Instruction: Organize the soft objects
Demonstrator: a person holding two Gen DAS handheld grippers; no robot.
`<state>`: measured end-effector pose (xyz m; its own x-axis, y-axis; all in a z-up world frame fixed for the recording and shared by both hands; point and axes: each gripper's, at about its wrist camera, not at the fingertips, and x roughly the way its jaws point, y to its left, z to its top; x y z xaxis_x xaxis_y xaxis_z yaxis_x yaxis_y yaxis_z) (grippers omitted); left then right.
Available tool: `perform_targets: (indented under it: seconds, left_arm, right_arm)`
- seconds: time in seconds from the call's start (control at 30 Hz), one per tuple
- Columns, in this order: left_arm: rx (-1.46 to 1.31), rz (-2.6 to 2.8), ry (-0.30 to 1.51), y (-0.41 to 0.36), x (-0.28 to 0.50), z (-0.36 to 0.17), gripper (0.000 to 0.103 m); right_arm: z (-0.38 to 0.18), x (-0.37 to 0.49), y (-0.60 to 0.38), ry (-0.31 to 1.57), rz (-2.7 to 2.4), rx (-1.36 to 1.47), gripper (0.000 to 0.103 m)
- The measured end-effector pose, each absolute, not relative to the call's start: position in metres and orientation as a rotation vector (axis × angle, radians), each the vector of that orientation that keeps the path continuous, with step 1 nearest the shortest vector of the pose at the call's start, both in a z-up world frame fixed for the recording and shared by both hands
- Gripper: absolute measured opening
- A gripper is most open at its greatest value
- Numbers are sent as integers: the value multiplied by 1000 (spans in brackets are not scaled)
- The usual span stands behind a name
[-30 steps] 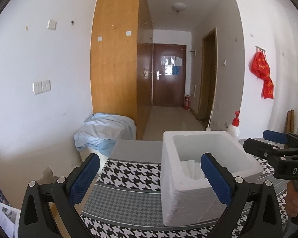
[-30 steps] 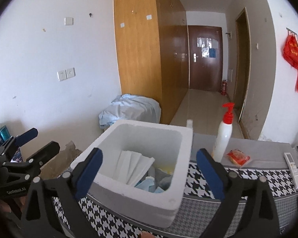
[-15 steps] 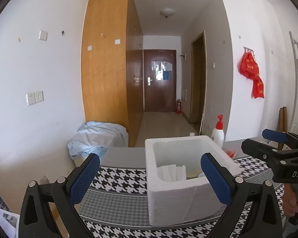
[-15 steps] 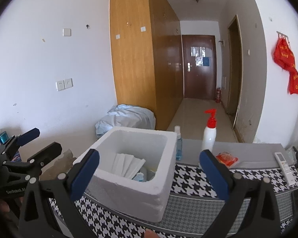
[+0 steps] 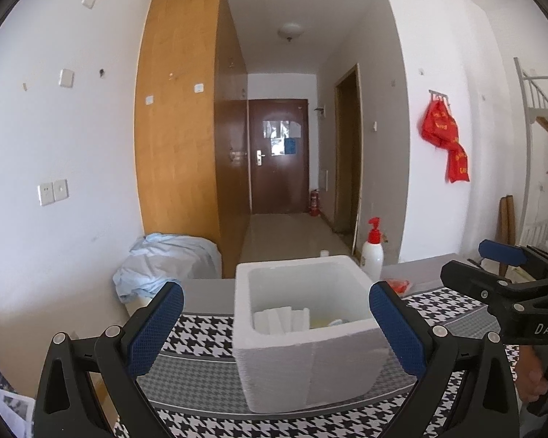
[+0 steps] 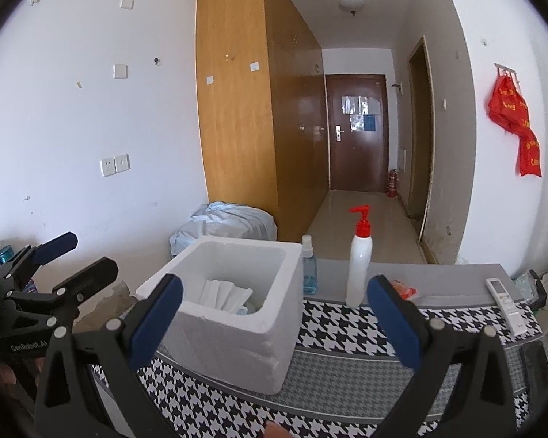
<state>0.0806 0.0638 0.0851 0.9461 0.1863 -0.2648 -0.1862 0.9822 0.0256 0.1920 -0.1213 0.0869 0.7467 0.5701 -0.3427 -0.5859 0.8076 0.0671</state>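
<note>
A white foam box (image 5: pixel 307 332) stands on the houndstooth tablecloth (image 5: pixel 208 332). It also shows in the right wrist view (image 6: pixel 237 314). Inside lie white folded cloths (image 6: pixel 224 294) and some blue and yellow items. My left gripper (image 5: pixel 274 328) is open and empty, held back from the box and above the table. My right gripper (image 6: pixel 274 317) is open and empty too, to the right of the left one. Each gripper shows at the edge of the other's view.
A white pump bottle with a red top (image 6: pixel 360 266), a blue spray bottle (image 6: pixel 309 266), a red packet (image 6: pixel 403 289) and a remote control (image 6: pixel 507 304) lie on the table behind and right of the box. A blue bundle (image 5: pixel 164 262) sits beyond the table's left end.
Both grippers have pulled back and up from the foam box, which now looks smaller and farther. Both stay open and empty.
</note>
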Motion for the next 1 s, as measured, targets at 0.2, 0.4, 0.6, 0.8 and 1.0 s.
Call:
perform_targets:
  seconds: [0.2, 0.4, 0.6, 0.8, 1.0]
  left_arm:
    - [11, 167, 251, 53, 74, 88, 102]
    - [16, 175, 227, 48, 67, 88, 102]
    - [18, 171, 214, 44, 55, 85, 102]
    - [21, 161, 194, 41, 38, 81, 102]
    - [18, 162, 185, 37, 22, 74, 102]
  right_arm:
    - [88, 181, -132, 341, 622, -41, 102]
    - [84, 171, -139, 323, 618, -42, 102]
    - [81, 157, -147, 296, 605, -33, 102]
    - [77, 139, -149, 272, 610, -27, 102]
    - [70, 126, -155, 263, 599, -27, 102]
